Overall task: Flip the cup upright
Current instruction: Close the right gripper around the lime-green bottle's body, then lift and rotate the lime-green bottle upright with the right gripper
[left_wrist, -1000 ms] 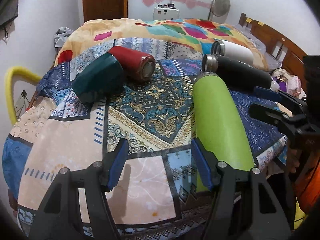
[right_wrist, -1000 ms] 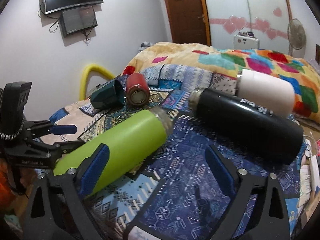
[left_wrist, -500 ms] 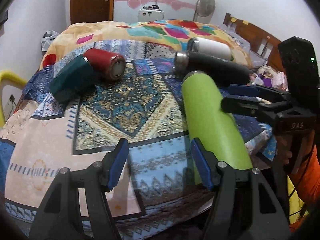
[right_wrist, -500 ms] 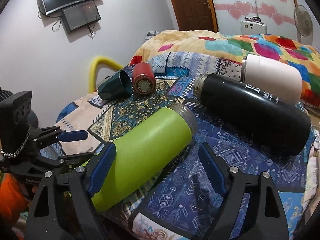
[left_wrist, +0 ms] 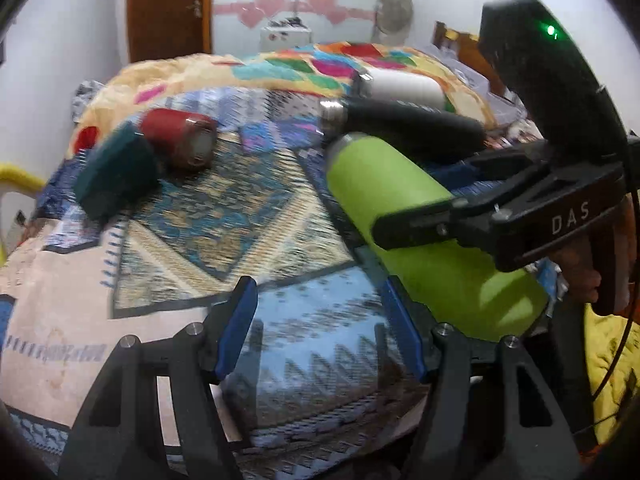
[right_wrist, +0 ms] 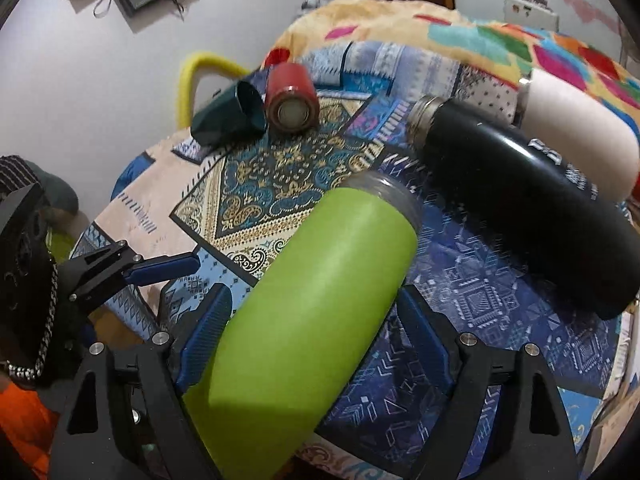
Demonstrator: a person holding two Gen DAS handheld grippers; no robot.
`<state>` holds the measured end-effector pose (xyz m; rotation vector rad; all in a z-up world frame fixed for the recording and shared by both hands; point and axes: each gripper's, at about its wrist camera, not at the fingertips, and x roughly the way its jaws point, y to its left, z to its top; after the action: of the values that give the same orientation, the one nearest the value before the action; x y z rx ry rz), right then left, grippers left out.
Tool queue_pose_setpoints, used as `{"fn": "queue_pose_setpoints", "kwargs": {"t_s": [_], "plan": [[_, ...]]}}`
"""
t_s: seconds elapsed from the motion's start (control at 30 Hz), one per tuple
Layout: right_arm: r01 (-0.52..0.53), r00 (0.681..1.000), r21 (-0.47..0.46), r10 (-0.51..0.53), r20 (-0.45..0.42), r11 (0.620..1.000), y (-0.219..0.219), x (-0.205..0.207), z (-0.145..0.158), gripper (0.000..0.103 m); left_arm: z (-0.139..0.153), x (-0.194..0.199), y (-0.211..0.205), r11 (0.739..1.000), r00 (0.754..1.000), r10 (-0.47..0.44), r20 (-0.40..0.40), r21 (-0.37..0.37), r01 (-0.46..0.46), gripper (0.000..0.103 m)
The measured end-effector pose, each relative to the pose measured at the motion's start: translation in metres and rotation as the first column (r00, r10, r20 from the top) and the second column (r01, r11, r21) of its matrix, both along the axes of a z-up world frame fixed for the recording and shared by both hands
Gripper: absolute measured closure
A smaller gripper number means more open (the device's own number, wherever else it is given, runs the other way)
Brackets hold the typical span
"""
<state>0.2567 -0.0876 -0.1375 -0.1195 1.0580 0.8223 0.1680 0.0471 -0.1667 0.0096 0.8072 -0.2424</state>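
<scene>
A lime green bottle (right_wrist: 312, 300) lies on its side on the patterned cloth, its open metal mouth pointing away; it also shows in the left wrist view (left_wrist: 408, 216). My right gripper (right_wrist: 316, 332) is open with its blue pads on either side of the bottle's lower body, not pressing it. In the left wrist view my right gripper (left_wrist: 432, 196) reaches over the bottle from the right. My left gripper (left_wrist: 320, 328) is open and empty, just left of the bottle's base; it also shows in the right wrist view (right_wrist: 168, 276).
A black bottle (right_wrist: 520, 200), a white bottle (right_wrist: 576, 136), a red cup (right_wrist: 292, 100) and a dark green cup (right_wrist: 228, 116) all lie on their sides farther back. The round table's edge (right_wrist: 132, 184) is near. A bed with a colourful blanket (left_wrist: 304, 68) stands behind.
My right gripper has moved forward and now straddles the green bottle's lower body. My left gripper has shifted right, closer to the bottle's base. The bottle still lies on its side.
</scene>
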Motion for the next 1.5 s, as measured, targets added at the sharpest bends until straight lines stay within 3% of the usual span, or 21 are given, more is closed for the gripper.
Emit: {"fn": "queue_pose_setpoints", "kwargs": {"t_s": [0.1, 0.27, 0.37, 0.5, 0.73, 1.03, 1.5], "plan": [[-0.013, 1.000, -0.015, 0.013, -0.004, 1.000, 0.006, 0.002, -0.003, 0.020, 0.002, -0.003, 0.017, 0.998, 0.998, 0.054, 0.020, 0.008, -0.054, 0.039], [-0.031, 0.994, -0.004, 0.030, -0.103, 1.000, 0.018, 0.015, -0.015, 0.020, 0.006, -0.005, 0.034, 0.995, 0.994, 0.101, 0.041, -0.001, -0.101, 0.039], [-0.032, 0.996, -0.032, 0.029, -0.081, 0.999, 0.023, 0.015, -0.011, 0.025, 0.010, -0.008, 0.037, 0.994, 0.992, 0.113, 0.063, 0.002, -0.114, 0.039], [-0.016, 0.996, 0.003, 0.016, -0.087, 1.000, 0.018, 0.013, -0.009, 0.034, 0.018, -0.012, 0.038, 0.993, 0.989, 0.117, 0.085, -0.009, -0.117, 0.039], [-0.024, 0.999, -0.004, 0.024, 0.036, 1.000, 0.009, -0.007, 0.008, 0.040, 0.034, -0.015, 0.036, 0.992, 0.985, 0.125, 0.117, -0.041, -0.121, 0.039], [-0.006, 0.985, 0.065, -0.005, 0.170, 0.998, -0.014, -0.029, 0.043, 0.041, 0.058, -0.023, 0.028, 0.990, 0.977, 0.129, 0.168, -0.069, -0.119, 0.039], [0.038, 0.945, 0.144, -0.082, 0.317, 0.989, -0.025, -0.032, 0.072, 0.042, 0.081, -0.033, 0.015, 0.991, 0.955, 0.131, 0.266, -0.073, -0.115, 0.021]]}}
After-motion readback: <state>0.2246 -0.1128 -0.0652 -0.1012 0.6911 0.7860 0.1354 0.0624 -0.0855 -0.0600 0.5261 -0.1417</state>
